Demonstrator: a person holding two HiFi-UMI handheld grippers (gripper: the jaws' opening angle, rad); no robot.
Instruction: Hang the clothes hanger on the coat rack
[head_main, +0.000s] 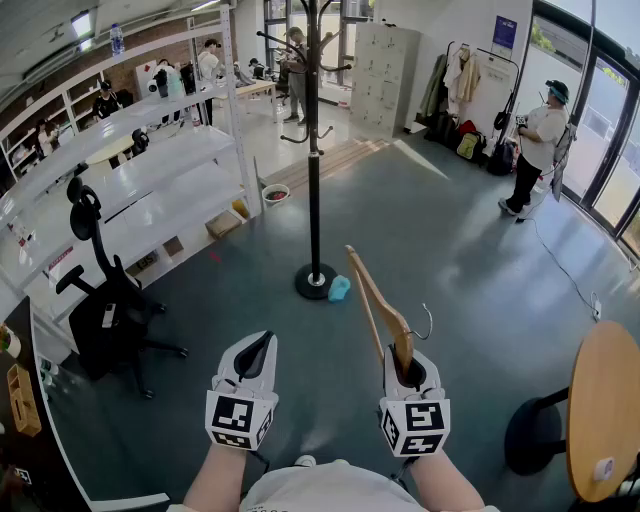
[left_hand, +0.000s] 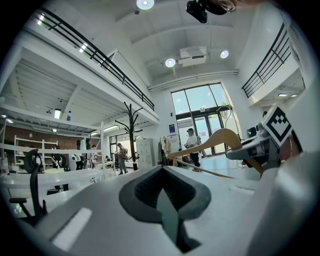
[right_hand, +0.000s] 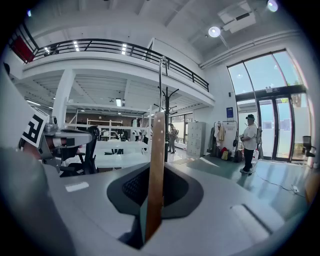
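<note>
Step in hand (judged): carry to rack; hanging not yet done. R gripper (head_main: 405, 365) is clenched on the wooden clothes hanger (head_main: 375, 300); in the right gripper view the wood stands upright between the jaws. L gripper (head_main: 255, 350) has its jaws pressed together w/ nothing between them and carries no load. Hanger pos.: in the air over the floor, left of the round desk (head_main: 605, 420) near edge, body pointing away toward the coat rack (head_main: 314, 150). Its metal hook (head_main: 427, 322) sticks out toward the desk side. Rack stands well apart ahead, well left of the desk's far edge; this desk has no corners to ref. Recommended procedure: walk up until an upper rack arm is within reach. Rotate R wrist so the hook opens downward, raise it above the chosen arm, lower on, confirm it seats, then release. Keep L gripper clear, or use it to steady the wood. Caution: the hook looks small vs. the curved arms, so loose alignment may let it slide off. Mind the rack base (head_main: 316, 281) and the blue item (head_main: 339, 289) beside it.
</note>
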